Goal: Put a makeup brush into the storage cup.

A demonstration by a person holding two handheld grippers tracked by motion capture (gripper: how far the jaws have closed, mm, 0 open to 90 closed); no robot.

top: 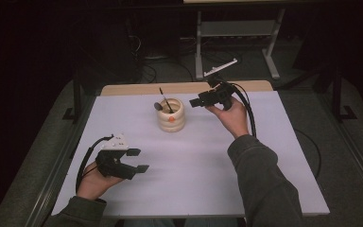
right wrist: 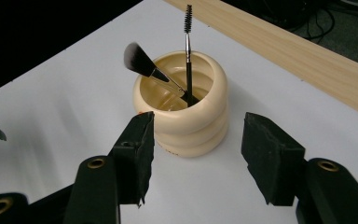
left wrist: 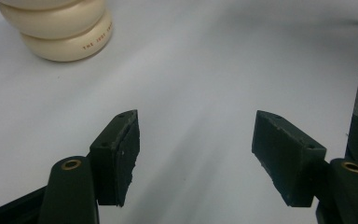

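Starting at your left: your left gripper (top: pixel 139 160) sits low over the near left part of the counter (top: pixel 194 184), held in your left hand (top: pixel 94 182), its white three-cornered plate on top and a black cable looping back past your wrist. Its jaws stand wide apart and released, nothing between them; in the left gripper view the fingertips (left wrist: pixel 121 154) are matte black blocks with rough, chipped edges, and beneath them is plain counter. That counter is a smooth, pale, matte sheet, with a strip of light wood (top: pixel 137 88) showing along the far edge.

Moving toward the middle, there's the holder (top: pixel 171 115): a cream, glossy pot shaped like three fat rings stacked one on another, standing upright toward the far middle of the counter, with a small orange mark low on its front. In the left gripper view its lower rings (left wrist: pixel 65 32) carry a line of small printed letters. Inside it two tools lean: a flat angled makeup brush (right wrist: pixel 142 63) with dark bristles fading to white tips, tilted to one side, and a thin black mascara wand (right wrist: pixel 187 51) with a spiral bristle head, standing nearly upright. Their handles cross down inside the pot.

On to the right: your right gripper (top: pixel 192 102) is lifted in your right hand (top: pixel 231 116), just beside the holder and pointing at it. Its jaws are parted and grip nothing; in the right gripper view the holder stands beyond the two black fingertips (right wrist: pixel 137 154), untouched.
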